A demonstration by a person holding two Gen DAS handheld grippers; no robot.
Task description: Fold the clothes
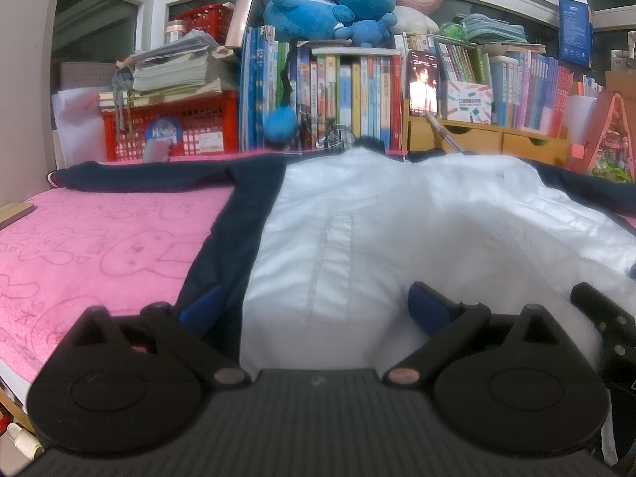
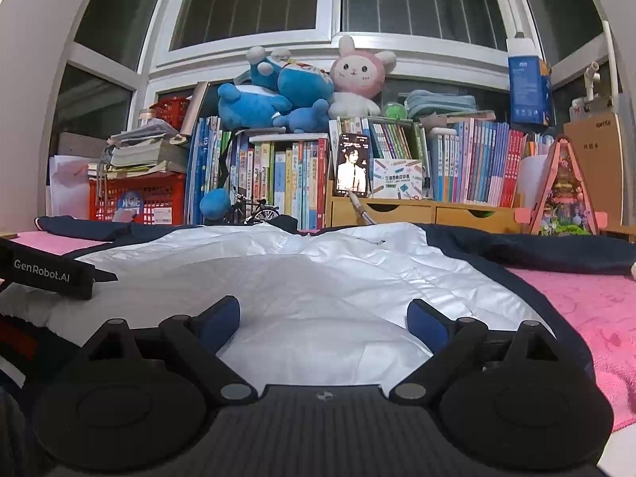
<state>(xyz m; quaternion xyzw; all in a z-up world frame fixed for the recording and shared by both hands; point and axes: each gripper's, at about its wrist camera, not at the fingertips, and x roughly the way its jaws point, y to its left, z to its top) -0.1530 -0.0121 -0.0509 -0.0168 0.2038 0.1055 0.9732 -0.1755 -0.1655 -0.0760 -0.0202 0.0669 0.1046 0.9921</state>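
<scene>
Left wrist: left gripper (image 1: 314, 310) gapes over jacket (image 1: 357, 218) hem edge.

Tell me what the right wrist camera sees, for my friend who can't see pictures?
The right gripper is open, low over a white and navy jacket spread flat on a pink towel. The other gripper pokes in at the left edge. Behind are packed books and blue and pink plush toys under a dark window.
</scene>
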